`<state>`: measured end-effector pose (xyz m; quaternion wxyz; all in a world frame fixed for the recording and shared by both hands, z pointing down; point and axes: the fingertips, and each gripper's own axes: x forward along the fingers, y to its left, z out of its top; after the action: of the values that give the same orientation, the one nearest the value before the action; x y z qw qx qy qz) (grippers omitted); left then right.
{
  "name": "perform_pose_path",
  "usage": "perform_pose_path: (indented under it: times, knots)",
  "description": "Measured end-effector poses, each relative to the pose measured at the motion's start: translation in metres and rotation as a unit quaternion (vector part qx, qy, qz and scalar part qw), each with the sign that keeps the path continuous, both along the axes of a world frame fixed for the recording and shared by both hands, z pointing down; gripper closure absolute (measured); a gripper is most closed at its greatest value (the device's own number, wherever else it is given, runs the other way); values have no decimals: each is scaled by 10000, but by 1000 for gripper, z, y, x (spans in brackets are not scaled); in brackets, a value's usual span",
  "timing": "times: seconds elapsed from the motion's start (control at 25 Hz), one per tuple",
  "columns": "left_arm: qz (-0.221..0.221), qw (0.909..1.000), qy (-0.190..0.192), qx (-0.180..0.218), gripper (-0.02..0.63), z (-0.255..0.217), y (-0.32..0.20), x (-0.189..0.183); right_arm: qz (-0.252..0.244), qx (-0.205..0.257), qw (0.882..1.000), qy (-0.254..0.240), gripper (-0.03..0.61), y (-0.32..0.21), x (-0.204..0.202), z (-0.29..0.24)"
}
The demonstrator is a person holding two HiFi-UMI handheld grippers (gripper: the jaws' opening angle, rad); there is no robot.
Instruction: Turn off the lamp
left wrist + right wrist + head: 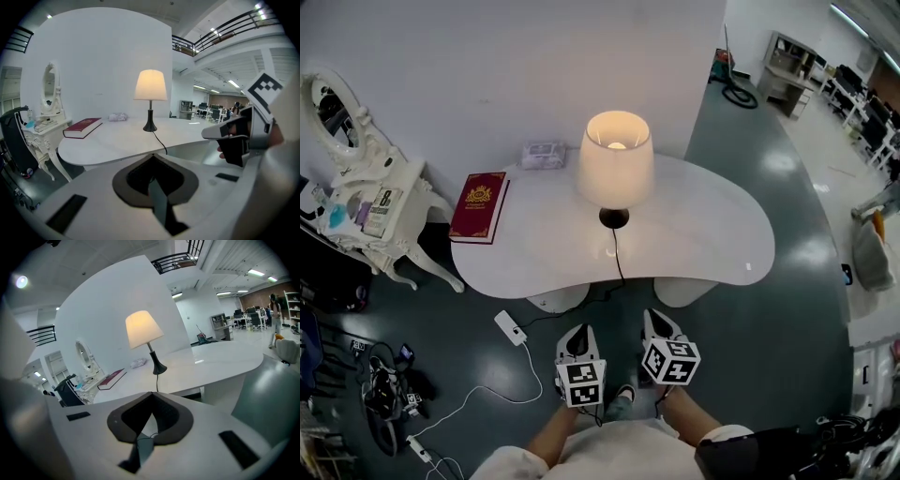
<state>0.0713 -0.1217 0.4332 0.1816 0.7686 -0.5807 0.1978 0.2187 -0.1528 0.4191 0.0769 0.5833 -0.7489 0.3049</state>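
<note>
Tongs first: the left tongs [152, 155] are shut tight, tips meeting in a point with nothing between them. The right tongs [151, 393] tell the same story, closed on themselves and empty. Both sit low and side by side in front of the person, short of the near edge of the tabletop [712, 234]. They are over the dark floor [769, 328], well apart from everything on top.

Out past the tips, a black cord [618, 258] drops off the front edge of the white, kidney-shaped tabletop. It heads left across the floor toward a white block [511, 328], with a white lead trailing on from there.

Follow that cord back up and there's the lamp [616, 164], upright near the middle of the tabletop. It has a black base [614, 218], a slim stem and a cream shade. The shade is glowing: the lamp is lit, and the bulb shows bright through the open top.

Left of it, well apart, a red book [480, 206] with a gold crest lies flat near the left end. Up by the wall, close to the shade in the head view, rests a white packet [544, 155].

Further left, off the tabletop, a white ornate dressing table [384, 225] stands against the wall. It carries an oval mirror [333, 108] and small items on its top. To the right, an open hall with desks stretches away.
</note>
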Motion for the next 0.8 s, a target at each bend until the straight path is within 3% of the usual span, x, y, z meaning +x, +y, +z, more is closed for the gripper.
perform_pose_path:
  times: [0.4, 0.64, 0.8]
  knots:
    - [263, 9992, -59, -278, 615, 53, -16, 10, 273, -255, 9993, -20, 580, -12, 15, 59]
    - [579, 9971, -196, -462, 615, 116, -20, 22, 371, -317, 9988, -30, 580, -18, 27, 103]
    - [551, 9964, -41, -639, 615, 161, -18, 32, 417, -369, 9984, -94, 580, -14, 33, 139]
